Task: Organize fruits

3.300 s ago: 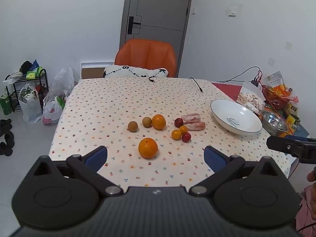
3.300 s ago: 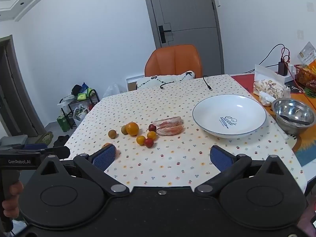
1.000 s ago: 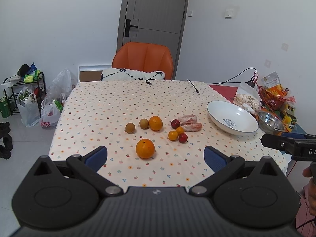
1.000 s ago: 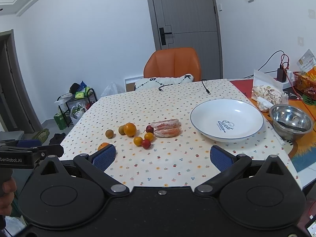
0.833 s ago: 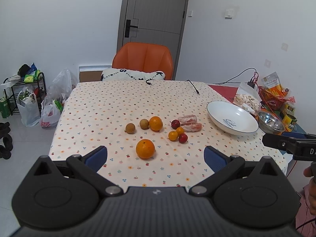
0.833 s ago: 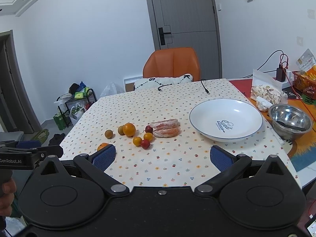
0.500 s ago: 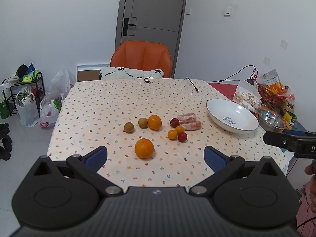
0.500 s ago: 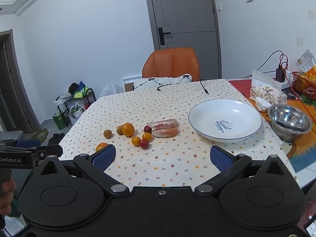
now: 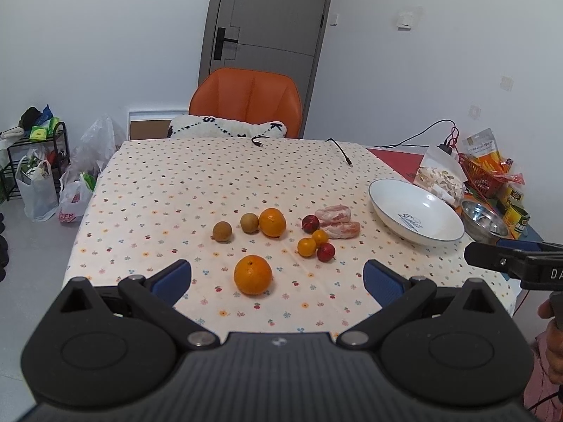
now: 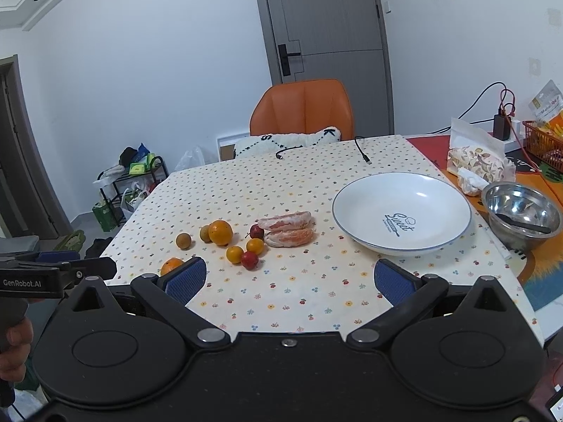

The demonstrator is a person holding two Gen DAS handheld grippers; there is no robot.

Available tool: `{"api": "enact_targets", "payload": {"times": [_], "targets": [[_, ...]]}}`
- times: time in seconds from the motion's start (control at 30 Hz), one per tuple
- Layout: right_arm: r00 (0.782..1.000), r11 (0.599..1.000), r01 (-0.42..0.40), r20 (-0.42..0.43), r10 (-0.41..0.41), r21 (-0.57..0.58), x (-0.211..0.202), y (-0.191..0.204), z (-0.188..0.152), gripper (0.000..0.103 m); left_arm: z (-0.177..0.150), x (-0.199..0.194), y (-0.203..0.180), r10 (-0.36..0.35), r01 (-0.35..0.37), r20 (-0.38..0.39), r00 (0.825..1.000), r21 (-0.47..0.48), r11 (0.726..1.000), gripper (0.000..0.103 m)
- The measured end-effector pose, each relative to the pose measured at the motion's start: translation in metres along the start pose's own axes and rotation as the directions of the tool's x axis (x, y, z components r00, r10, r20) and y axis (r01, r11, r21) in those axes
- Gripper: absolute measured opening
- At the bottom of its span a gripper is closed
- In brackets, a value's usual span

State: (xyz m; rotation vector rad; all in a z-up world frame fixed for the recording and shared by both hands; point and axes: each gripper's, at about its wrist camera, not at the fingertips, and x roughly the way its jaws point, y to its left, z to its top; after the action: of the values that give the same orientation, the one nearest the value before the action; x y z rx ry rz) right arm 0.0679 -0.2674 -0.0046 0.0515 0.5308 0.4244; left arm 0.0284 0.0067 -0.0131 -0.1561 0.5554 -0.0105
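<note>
My right gripper [image 10: 286, 277] is at the bottom of the frame, its blue pads wide apart with nothing between them. Above it lies the dotted tablecloth [image 10: 281, 190]. In the middle is the fruit: two peeled citrus pieces [image 10: 288, 228], an orange [image 10: 220, 232], small red and yellow fruits [image 10: 246, 249]. Another orange [image 10: 170, 266] is half hidden behind my left pad. The white plate [image 10: 401, 209] is at the right, beside a steel bowl [image 10: 520, 214]. At the left edge I see my other gripper [image 10: 52, 274].
</note>
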Motion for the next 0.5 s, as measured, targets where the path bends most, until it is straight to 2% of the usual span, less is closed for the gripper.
{"api": "enact_targets", "payload": {"times": [0.5], "targets": [[0.998, 0.998, -0.057, -0.033, 0.057, 0.000, 0.042, -0.002, -0.004, 0.103, -0.007, 0.038, 0.017, -0.025, 0.024, -0.042, 0.999, -0.040, 0.999, 0.100]]}}
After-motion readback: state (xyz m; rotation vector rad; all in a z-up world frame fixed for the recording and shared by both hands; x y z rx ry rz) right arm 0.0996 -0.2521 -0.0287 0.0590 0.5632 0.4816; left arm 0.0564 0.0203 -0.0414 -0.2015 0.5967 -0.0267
